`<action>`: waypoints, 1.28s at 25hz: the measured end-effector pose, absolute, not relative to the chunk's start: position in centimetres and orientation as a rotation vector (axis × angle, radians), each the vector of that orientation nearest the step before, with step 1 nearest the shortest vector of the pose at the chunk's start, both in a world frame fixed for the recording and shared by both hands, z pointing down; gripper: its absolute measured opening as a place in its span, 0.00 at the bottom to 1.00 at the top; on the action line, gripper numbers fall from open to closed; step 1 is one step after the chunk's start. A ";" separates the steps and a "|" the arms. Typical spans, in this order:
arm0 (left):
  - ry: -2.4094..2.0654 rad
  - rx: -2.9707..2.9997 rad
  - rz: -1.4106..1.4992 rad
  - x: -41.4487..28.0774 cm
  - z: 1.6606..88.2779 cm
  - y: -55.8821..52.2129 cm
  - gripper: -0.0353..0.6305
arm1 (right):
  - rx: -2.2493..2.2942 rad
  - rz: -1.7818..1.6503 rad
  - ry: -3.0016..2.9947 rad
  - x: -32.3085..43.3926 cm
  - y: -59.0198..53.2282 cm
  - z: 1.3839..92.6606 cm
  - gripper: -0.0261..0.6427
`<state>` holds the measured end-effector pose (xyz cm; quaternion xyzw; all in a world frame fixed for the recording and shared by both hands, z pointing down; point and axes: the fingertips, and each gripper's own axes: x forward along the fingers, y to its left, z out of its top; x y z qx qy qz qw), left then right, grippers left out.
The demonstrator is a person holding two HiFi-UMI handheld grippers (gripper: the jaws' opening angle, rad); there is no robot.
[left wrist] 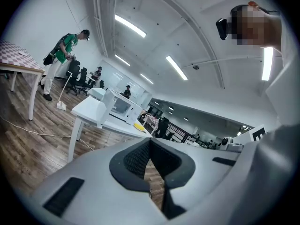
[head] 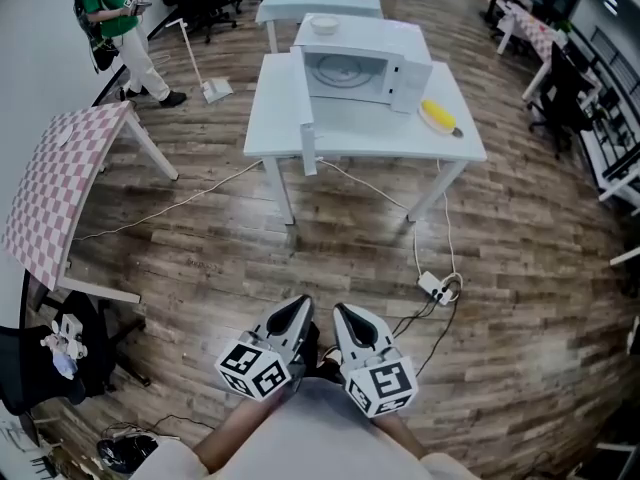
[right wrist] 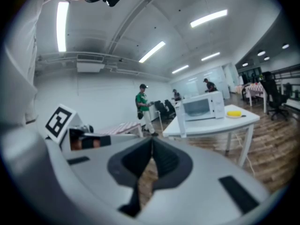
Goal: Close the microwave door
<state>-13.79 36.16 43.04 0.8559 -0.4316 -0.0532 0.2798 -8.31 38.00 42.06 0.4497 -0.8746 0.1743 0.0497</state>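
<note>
**Microwave and grippers, seen from above.** The microwave [head: 355, 68] stands toward the rear of a white table [head: 370, 140], its cavity facing the viewer. Its door [head: 308, 138] is open. It is hinged at the left side and swung out so that its free edge overhangs the table's front edge. A bowl [head: 325, 24] rests on top of the microwave. A yellow object [head: 438, 116] lies on the table just right of the microwave, apart from it. It is too small in every view to identify, though it may be a banana.

A cable [head: 416, 243] runs from under the table's front edge, across the wooden floor [head: 230, 258], to a power strip [head: 436, 286].

The left gripper [head: 298, 308] and right gripper [head: 345, 315] are held side by side close to the person's body, well apart from the table. Both point toward the table. In each gripper view the two jaws meet at their tips, and only floor shows through the gap behind them. Both grippers are thus closed and hold nothing. Neither touches the door.

A tilted checked table [head: 60, 188] stands at the left. Beyond it, near the wall, is a person [head: 112, 13] in a green top.
</note>
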 end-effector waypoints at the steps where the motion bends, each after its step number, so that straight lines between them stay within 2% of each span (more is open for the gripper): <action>1: -1.151 2.294 -0.136 -13.8 43.2 35.8 0.08 | 1.371 0.532 -2.663 -8.4 37.6 42.0 0.07; 32: -1.067 2.296 -0.188 -16.4 41.5 21.6 0.08 | 1.327 0.521 -2.642 -12.8 23.0 41.8 0.07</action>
